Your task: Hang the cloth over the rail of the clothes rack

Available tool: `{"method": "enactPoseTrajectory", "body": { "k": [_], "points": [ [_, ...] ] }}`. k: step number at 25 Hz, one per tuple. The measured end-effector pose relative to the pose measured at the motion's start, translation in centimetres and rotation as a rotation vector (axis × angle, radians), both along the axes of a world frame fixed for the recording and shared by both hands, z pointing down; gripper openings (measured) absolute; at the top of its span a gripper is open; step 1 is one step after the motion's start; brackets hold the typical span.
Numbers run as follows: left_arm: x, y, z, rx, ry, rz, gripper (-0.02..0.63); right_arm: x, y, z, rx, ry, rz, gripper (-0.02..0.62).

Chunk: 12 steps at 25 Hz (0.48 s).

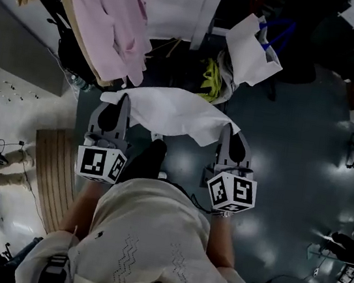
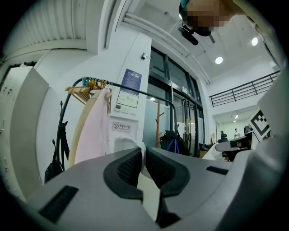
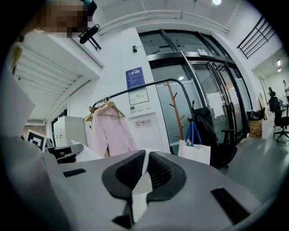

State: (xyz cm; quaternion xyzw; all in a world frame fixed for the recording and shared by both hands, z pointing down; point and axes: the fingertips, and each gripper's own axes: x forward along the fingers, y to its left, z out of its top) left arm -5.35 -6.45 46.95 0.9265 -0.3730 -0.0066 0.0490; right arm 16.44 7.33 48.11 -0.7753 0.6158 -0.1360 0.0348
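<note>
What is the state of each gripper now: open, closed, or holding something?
The left gripper is closed on the white cloth.
The right gripper is closed on the same white cloth.

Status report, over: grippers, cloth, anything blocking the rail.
Left gripper, right gripper: both shut on white cloth. It spreads between them, not yet over rail. Pink garment occupies one rail end.

A glossy dark floor (image 1: 289, 187) reflects the light. White walls (image 2: 131, 58) meet glass doors (image 3: 212, 103) under round ceiling lights (image 2: 219, 60). A wooden coat stand (image 3: 173, 106) stands near a white bag (image 3: 194, 152).
</note>
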Motion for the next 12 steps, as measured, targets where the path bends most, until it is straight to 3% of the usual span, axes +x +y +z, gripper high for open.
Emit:
{"method": "enactPoseTrajectory", "body": {
  "k": [7,12],
  "points": [
    [6.6,-6.7,0.9,0.004,-0.013,0.026,0.028,5.7,-6.3,0.8,-0.041,0.015,0.01,0.023],
    [9.5,-12.5,-0.4,0.013,0.019,0.036,0.028,8.3,-12.0,-1.2,-0.024,0.028,0.029,0.023]
  ]
}}
